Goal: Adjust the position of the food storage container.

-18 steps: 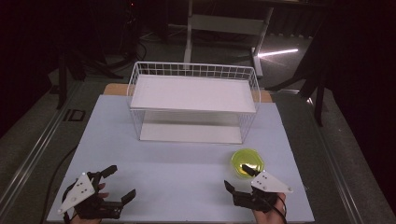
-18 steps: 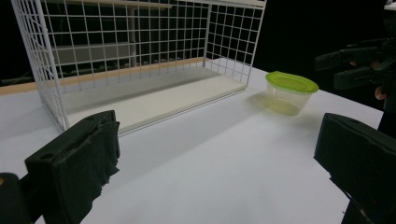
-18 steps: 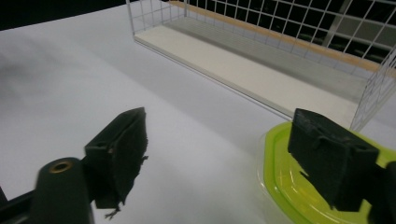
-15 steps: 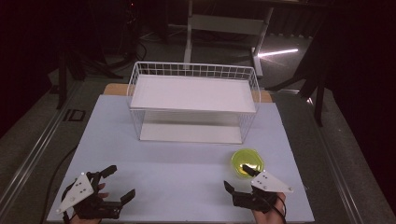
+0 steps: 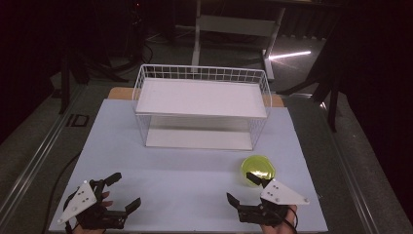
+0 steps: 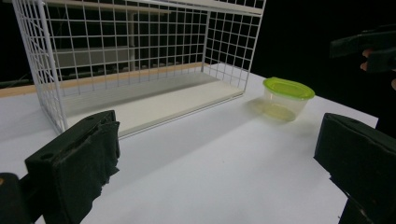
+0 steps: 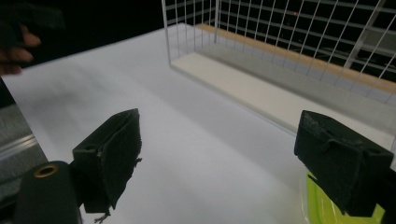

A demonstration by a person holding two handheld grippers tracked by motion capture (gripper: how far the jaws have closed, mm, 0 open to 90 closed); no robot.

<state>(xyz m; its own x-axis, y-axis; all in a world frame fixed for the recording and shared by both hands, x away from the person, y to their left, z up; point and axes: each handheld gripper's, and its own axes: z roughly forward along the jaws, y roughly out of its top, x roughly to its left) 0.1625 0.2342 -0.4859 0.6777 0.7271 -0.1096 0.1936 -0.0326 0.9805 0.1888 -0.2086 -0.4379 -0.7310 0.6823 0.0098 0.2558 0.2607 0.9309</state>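
Observation:
A clear round container with a lime-green lid stands on the white table top, right of centre and in front of the wire rack. My right gripper sits at the near edge just in front of that container, jaws open with nothing between them. In the right gripper view the green lid peeks out beside the right jaw. My left gripper rests at the near left, open and holding nothing. From the left gripper view the container stands well ahead to the right.
A white wire rack with an upper and a lower white shelf stands at the back middle of the table; its mesh wall and its lower shelf are close ahead of both grippers. Dark floor surrounds the table.

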